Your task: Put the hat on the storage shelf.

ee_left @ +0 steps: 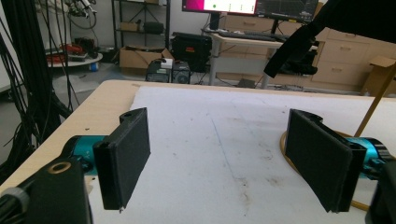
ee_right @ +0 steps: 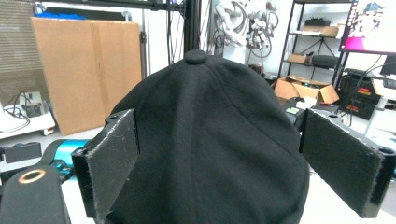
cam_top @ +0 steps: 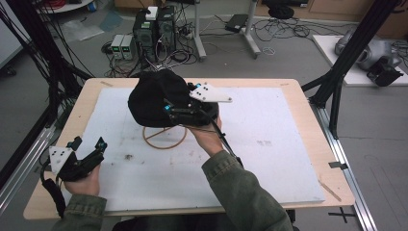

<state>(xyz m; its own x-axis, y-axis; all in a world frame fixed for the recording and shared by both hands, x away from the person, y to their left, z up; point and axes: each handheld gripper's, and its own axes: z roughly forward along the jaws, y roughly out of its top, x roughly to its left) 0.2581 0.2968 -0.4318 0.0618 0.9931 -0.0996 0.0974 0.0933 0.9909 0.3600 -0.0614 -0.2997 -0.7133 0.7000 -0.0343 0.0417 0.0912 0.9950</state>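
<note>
The bench (cam_top: 298,144) carries a white mat, and near its twelve o'clock a black cap (cam_top: 154,98) sits atop a wooden hoop stand (cam_top: 164,137), apparently to keep its crown in shape. The right hand-held gripper (cam_top: 185,111) is up against the cap, jaws spread wide either side of the crown, seemingly not clamping it. At seven o'clock the left hand-held gripper (cam_top: 89,144) waits wide and empty.

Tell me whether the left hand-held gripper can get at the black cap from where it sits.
Probably yes. The left hand-held gripper rests open near the table's left edge, and bare white mat lies between it and the black cap on its stand. The right hand-held gripper crowds only the cap's right side.
</note>
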